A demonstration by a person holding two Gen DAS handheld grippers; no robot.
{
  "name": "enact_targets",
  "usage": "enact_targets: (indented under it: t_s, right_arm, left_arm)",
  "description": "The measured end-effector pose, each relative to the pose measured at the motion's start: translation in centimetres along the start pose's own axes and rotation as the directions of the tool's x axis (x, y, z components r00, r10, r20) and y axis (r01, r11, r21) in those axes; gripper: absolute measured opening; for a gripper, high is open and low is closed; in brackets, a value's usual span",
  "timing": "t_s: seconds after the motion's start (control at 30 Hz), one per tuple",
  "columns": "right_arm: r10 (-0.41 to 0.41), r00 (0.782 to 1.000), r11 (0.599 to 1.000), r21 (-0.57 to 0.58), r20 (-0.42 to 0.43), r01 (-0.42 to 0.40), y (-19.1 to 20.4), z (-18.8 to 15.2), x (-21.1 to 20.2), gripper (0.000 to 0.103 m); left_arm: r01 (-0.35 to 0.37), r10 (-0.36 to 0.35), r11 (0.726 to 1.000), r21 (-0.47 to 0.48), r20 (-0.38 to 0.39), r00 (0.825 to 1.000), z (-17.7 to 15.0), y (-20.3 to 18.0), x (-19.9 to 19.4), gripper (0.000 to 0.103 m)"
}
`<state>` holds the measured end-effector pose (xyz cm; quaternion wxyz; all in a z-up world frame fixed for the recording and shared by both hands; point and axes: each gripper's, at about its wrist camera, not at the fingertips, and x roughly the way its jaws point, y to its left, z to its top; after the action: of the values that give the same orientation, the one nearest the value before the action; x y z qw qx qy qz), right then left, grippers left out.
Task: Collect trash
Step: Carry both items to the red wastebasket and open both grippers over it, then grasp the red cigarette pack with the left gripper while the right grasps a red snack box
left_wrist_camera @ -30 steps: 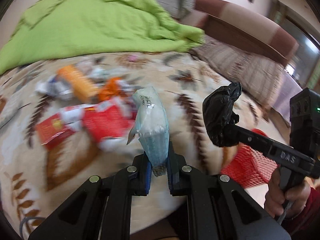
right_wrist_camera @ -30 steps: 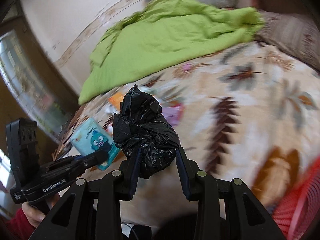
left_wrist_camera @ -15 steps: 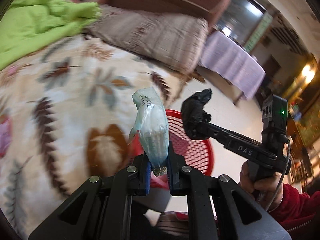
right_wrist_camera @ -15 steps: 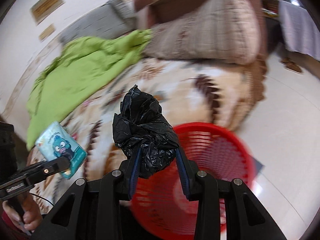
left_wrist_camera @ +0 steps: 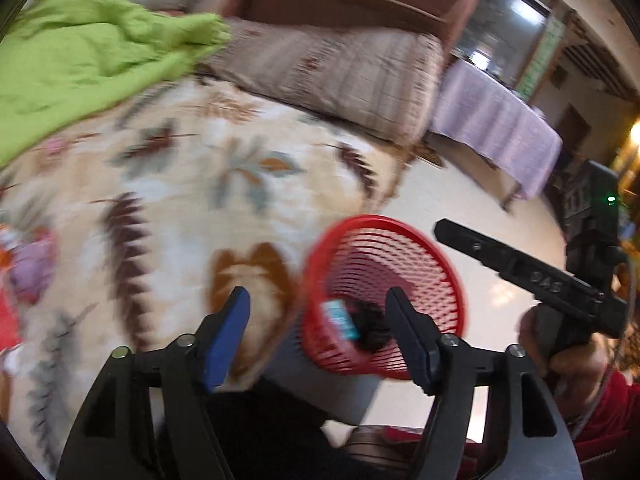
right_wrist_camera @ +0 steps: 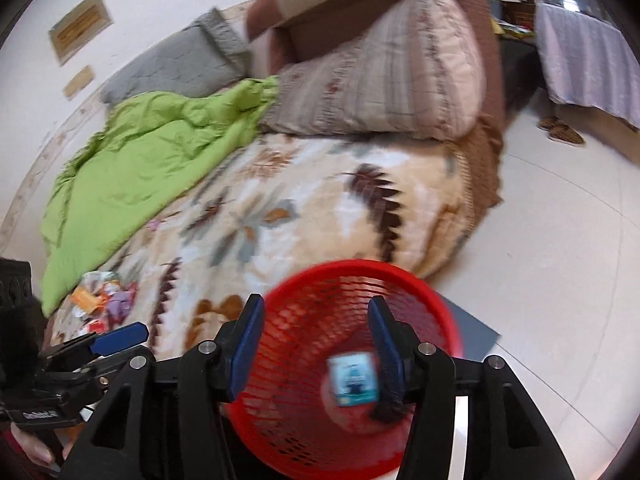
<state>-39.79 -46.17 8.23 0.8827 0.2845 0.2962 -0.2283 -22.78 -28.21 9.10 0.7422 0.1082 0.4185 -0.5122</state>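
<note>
It was a home bedroom — a bed under a leaf-patterned beige blanket [right_wrist_camera: 320, 200], a crumpled green quilt [right_wrist_camera: 140, 160] upon it.

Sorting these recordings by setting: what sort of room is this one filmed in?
Most likely a lived-in bedroom at home: a bed under a leaf-patterned blanket, a crumpled green quilt and pillows at its head, and a red mesh waste basket on the tiled floor beside it.

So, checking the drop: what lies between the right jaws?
Nothing held; in the right wrist view the opening right gripper frames the red basket with the blue packet inside.
</note>
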Motion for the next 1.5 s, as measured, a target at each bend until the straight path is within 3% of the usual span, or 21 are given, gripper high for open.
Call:
enact_targets:
  t_s: [0.17,0.37,0.5,0.6,0.7,0.8,1.0,1.13,1.23,1.37,1.5]
  right_arm:
    - [0.125,0.991,0.986,-0.101,-0.043,-0.129,5.8,-0.4,1.9,0.058]
    - [0.242,0.96,0.939,-0.213,-0.14,-0.268,13.3,-2.3,4.8,0.059]
    - [0.303,0.926,0.896,-0.264,-0.226,-0.358,18.3,-4.0,7.1,0.059]
    - [0.333,0.898,0.867,-0.282,-0.286,-0.411,21.5,-5.0,8.7,0.059]
    - [0.371,0.855,0.833,-0.277,-0.363,-0.479,24.7,-6.1,10.6,0.059]
    - [0.387,0.814,0.809,-0.264,-0.433,-0.525,27.6,-6.8,13.0,0.059]
    - [0.357,0.786,0.801,-0.267,-0.504,-0.535,32.4,-7.1,18.0,0.059]
    - [0.328,0.797,0.816,-0.274,-0.508,-0.51,34.5,-7.2,21.0,0.055]
    - [0.348,0.781,0.818,-0.239,-0.518,-0.523,35.2,-7.4,22.8,0.046]
    - [0.41,0.732,0.795,-0.181,-0.544,-0.58,35.8,-8.8,23.8,0.006]
    - [0.442,0.745,0.761,-0.23,-0.499,-0.606,35.4,-9.0,21.5,0.004]
  left_arm:
    - [-0.151,0.157,0.984,-0.091,0.056,0.986,-1.4,5.5,-4.3,0.074]
    - [-0.286,0.308,0.931,-0.228,0.067,0.949,-4.3,12.7,-9.3,0.076]
    - [-0.328,0.36,0.872,-0.363,0.024,0.933,-7.3,17.9,-11.6,0.076]
    - [-0.363,0.413,0.814,-0.453,0.012,0.911,-9.7,21.1,-13.8,0.076]
    - [-0.366,0.441,0.763,-0.533,0.014,0.898,-11.5,23.7,-15.9,0.076]
    - [-0.349,0.448,0.734,-0.582,0.03,0.894,-12.7,25.5,-17.6,0.076]
    - [-0.358,0.462,0.721,-0.593,0.027,0.887,-13.4,27.3,-18.6,0.076]
    - [-0.351,0.465,0.714,-0.605,0.035,0.885,-13.6,28.9,-19.2,0.077]
    - [-0.354,0.466,0.714,-0.604,0.034,0.884,-13.1,30.2,-19.0,0.077]
    - [-0.37,0.48,0.721,-0.585,0.038,0.876,-12.2,31.4,-18.8,0.078]
    - [-0.372,0.489,0.722,-0.584,0.048,0.871,-10.9,33.3,-18.6,0.081]
